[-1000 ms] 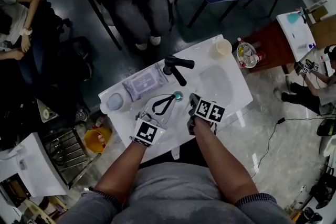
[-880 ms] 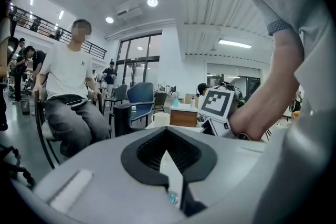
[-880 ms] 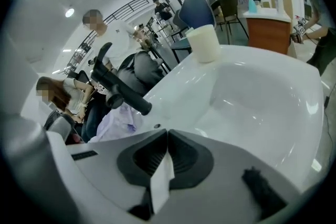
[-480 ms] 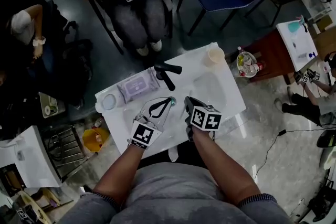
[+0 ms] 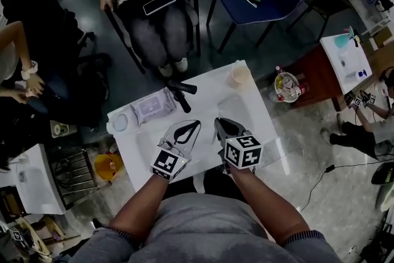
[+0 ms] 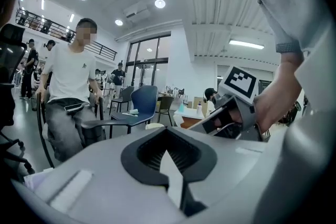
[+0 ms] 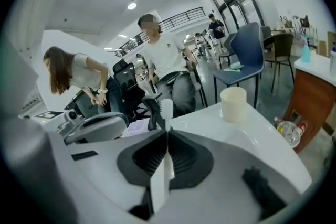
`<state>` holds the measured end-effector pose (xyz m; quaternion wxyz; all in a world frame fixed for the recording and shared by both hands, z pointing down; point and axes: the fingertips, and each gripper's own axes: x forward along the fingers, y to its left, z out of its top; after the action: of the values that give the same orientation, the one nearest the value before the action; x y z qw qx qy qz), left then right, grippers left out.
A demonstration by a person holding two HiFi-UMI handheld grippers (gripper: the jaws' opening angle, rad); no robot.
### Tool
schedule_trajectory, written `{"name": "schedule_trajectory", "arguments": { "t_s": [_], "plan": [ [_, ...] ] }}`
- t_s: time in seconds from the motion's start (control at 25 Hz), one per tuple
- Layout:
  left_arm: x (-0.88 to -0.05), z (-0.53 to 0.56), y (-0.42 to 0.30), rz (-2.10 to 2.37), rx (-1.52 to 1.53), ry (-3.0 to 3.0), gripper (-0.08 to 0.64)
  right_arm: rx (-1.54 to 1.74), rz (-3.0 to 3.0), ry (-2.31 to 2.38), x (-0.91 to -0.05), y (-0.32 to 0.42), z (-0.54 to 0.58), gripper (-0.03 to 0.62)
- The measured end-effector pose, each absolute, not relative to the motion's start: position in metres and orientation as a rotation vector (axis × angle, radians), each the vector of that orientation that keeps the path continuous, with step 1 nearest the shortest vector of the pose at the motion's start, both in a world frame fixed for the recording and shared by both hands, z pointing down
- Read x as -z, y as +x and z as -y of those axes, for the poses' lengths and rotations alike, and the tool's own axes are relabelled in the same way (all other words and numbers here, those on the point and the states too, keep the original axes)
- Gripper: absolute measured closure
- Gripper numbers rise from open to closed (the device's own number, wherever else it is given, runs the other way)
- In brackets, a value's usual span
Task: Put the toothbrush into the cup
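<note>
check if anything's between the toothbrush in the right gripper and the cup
Nothing visible does. The right gripper is shut on the toothbrush, and only bare white table lies between it and the cup at the far edge. The black tool lies off to the left of that line.

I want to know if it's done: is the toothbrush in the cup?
Out. The toothbrush sticks up from the right gripper, jaws closed on it; the cup stands apart, far across the table.
</note>
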<state>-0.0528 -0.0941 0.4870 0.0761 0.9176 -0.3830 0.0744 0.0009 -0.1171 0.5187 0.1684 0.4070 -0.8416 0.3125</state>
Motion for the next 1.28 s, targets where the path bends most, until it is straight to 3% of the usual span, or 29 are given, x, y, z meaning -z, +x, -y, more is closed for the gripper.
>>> {"name": "schedule_trajectory", "arguments": {
  "t_s": [0.68, 1.28],
  "plan": [
    [-0.431, 0.094, 0.008, 1.273, -0.137, 2.749, 0.555, -0.361, 2.728, 0.956, -0.415, 0.042, 0.102, 0.573],
    [-0.391, 0.113, 0.055, 1.285, -0.055, 2.804, 0.555, -0.169, 2.804, 0.969, -0.376, 0.086, 0.118, 0.573]
  ]
}}
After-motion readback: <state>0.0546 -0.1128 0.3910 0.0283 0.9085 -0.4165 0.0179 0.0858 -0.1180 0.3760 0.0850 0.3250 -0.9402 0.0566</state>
